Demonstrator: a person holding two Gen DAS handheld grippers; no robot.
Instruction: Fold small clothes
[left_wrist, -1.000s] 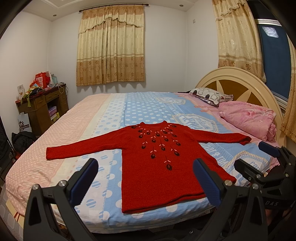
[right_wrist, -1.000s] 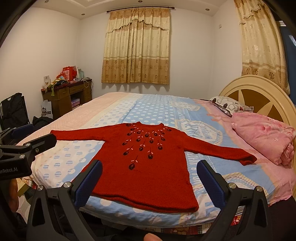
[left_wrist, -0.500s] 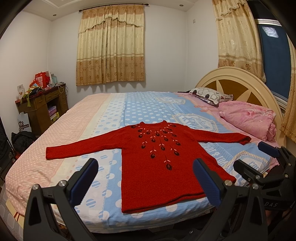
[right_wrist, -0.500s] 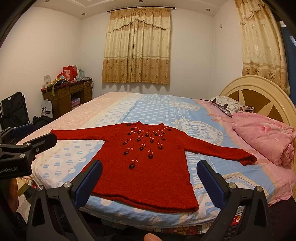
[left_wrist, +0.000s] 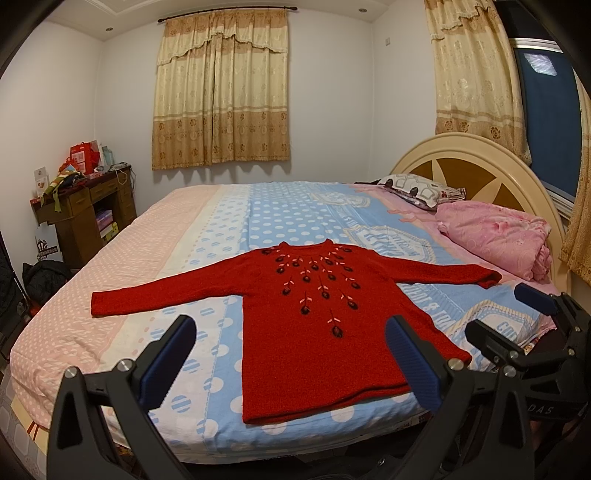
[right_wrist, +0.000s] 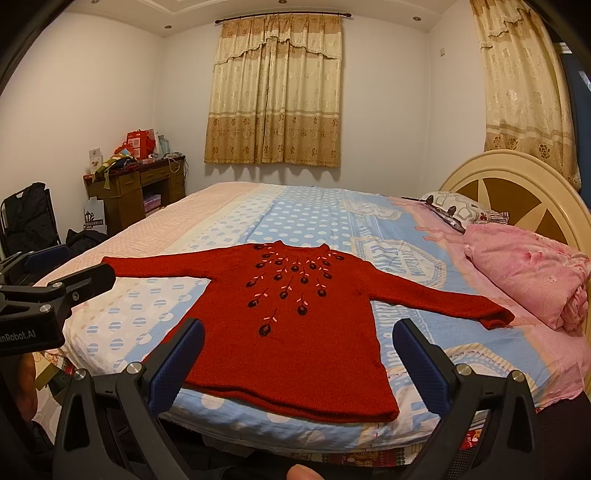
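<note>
A red knitted sweater (left_wrist: 314, 321) with dark flower embroidery lies flat, face up, on the bed (left_wrist: 280, 218), both sleeves spread out and its hem at the near edge. It also shows in the right wrist view (right_wrist: 295, 325). My left gripper (left_wrist: 291, 354) is open and empty, held off the bed's near edge in front of the hem. My right gripper (right_wrist: 299, 358) is open and empty, also short of the hem. Each gripper shows in the other's view: the right one at the right edge (left_wrist: 532, 332), the left one at the left edge (right_wrist: 55, 280).
A folded pink quilt (left_wrist: 495, 236) and a patterned pillow (left_wrist: 421, 188) lie by the round headboard (left_wrist: 469, 162) on the right. A wooden desk (left_wrist: 81, 214) with clutter stands at the far left wall. A black bag (right_wrist: 29, 218) sits on the floor by it.
</note>
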